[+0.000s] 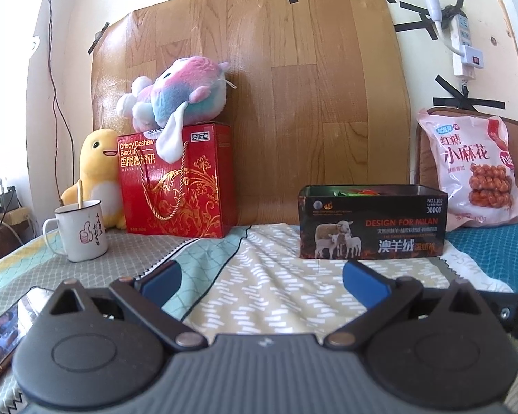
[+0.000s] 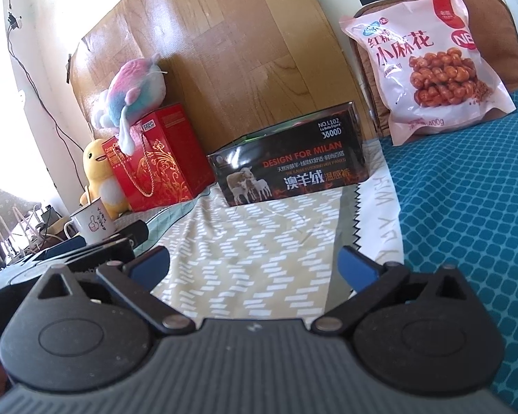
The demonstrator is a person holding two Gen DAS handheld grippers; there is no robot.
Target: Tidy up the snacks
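Note:
A black open-topped tin (image 1: 373, 224) printed "DESIGN FOR MILAN" stands on the cloth-covered surface; colourful packets show just inside its rim. It also shows in the right wrist view (image 2: 290, 169). A pink bag of twisted snacks (image 1: 473, 169) leans against a brown cushion at the right, also seen in the right wrist view (image 2: 428, 62). My left gripper (image 1: 262, 283) is open and empty, in front of the tin. My right gripper (image 2: 255, 269) is open and empty, nearer than the tin and left of the bag.
A red biscuit gift box (image 1: 176, 179) with a pastel plush toy (image 1: 176, 93) on top stands at the left, next to a yellow plush duck (image 1: 96, 179) and a white mug (image 1: 79, 231). A phone (image 1: 3, 334) lies at the near left. A wood-grain board (image 1: 276, 103) backs the scene.

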